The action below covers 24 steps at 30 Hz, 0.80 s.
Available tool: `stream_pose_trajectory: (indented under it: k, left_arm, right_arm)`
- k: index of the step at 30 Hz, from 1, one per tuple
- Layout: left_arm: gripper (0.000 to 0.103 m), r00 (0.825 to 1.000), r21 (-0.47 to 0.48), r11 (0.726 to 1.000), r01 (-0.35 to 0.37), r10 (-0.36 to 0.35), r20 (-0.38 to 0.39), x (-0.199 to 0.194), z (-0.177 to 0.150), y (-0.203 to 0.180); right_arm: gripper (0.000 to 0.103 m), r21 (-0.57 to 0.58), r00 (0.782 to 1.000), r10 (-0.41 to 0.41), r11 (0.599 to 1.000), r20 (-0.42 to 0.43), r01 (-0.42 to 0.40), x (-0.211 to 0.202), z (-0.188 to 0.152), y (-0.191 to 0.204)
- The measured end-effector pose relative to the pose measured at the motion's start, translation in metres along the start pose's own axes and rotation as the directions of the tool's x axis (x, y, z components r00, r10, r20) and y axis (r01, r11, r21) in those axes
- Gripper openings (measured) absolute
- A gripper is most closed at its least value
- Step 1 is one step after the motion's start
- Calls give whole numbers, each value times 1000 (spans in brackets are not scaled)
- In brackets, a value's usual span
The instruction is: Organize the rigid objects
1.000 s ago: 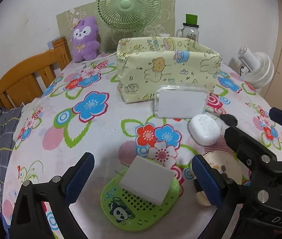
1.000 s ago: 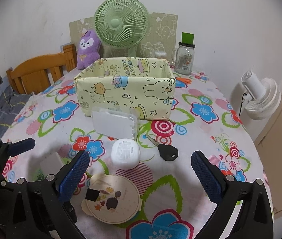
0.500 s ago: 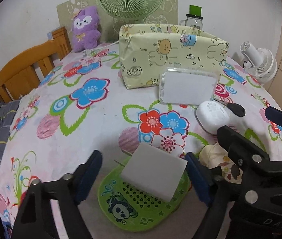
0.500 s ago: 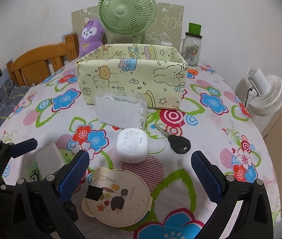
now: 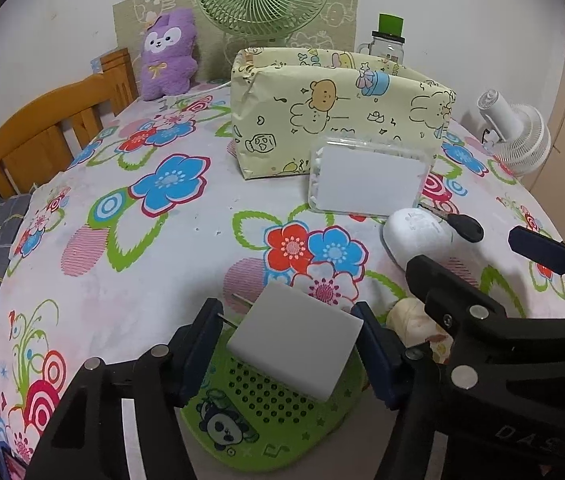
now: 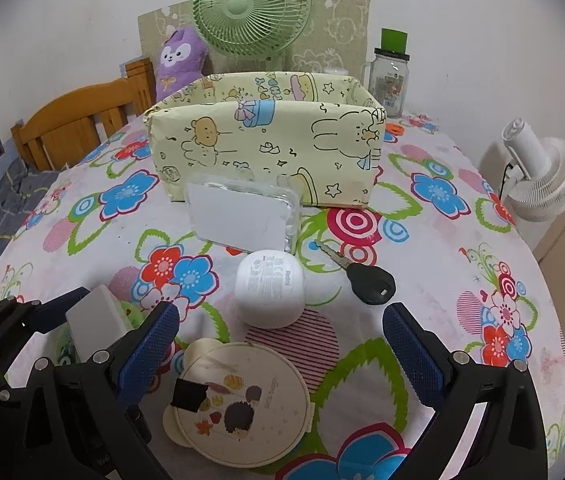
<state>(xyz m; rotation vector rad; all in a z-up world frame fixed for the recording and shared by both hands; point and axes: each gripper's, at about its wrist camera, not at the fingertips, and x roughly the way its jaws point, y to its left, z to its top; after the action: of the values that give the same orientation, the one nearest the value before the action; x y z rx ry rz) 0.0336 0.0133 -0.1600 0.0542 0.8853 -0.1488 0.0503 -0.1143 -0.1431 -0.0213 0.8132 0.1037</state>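
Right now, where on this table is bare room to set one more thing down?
Free: the tablecloth left of the yellow box, toward the wooden chair. Also the right side beyond the key. Crowded: the strip before the box, with plastic case, white pod and round tin.

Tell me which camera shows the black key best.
The right wrist view: the key lies in full sight on the tablecloth, blade and black head both clear, beside the white case. In the left wrist view the key sits at the far right, its blade partly hidden behind that case.
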Motion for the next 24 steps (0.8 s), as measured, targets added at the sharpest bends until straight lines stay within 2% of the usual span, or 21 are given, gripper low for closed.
stream_pose_trajectory:
  k: [5, 12, 20, 24]
  left_arm:
    - [68, 1000, 17, 1000, 15, -15, 5, 5, 9, -8]
    - [68, 1000, 67, 998, -3, 2, 9, 17, 24, -21]
    - [68, 1000, 68, 998, 11, -9, -28, 34, 30, -20]
    - [68, 999, 65, 998, 24, -23, -24, 35, 31, -19]
  right_arm:
    - [102, 18, 1000, -13, 1000, -8, 13, 6, 7, -6]
    - [89, 74, 999, -8, 997, -47, 11, 22, 16, -13]
    - [80, 98, 995, 10, 995, -102, 0, 41, 20, -11]
    - [77, 93, 995, 3, 996, -101, 6, 44, 22, -9]
